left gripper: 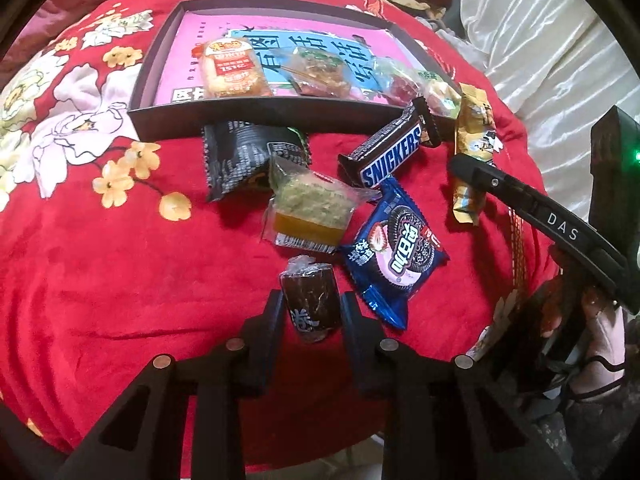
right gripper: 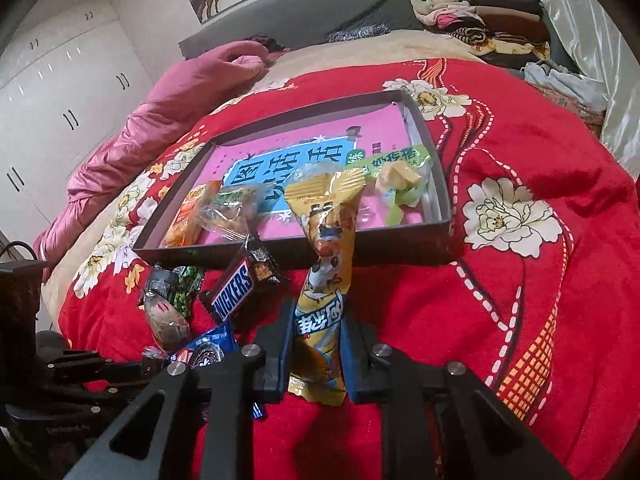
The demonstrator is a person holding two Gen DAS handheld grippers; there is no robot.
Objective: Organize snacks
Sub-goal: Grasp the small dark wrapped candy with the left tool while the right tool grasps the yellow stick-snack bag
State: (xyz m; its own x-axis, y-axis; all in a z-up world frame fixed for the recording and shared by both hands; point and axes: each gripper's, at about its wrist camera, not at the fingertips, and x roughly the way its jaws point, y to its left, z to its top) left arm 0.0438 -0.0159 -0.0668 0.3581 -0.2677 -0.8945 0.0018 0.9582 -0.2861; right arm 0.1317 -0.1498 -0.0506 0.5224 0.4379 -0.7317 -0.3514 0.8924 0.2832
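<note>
Claws clamped: left claw (left gripper: 310, 312) on dark wrapped snack (left gripper: 310, 304), right claw (right gripper: 318, 332) on yellow snack packet (right gripper: 322, 276); pick-up is judged done, and transfer into the tray (right gripper: 288, 250) is called for.

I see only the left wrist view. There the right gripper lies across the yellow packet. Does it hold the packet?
Observer: Yes. The right gripper is shut on the yellow packet, with both fingers on its lower part.
Operator: Is the right end of the tray free?
Observer: No. A green packet lies in the tray, close to its right wall.
Operator: What stands beyond the bed on the left?
Observer: A white wardrobe.
</note>
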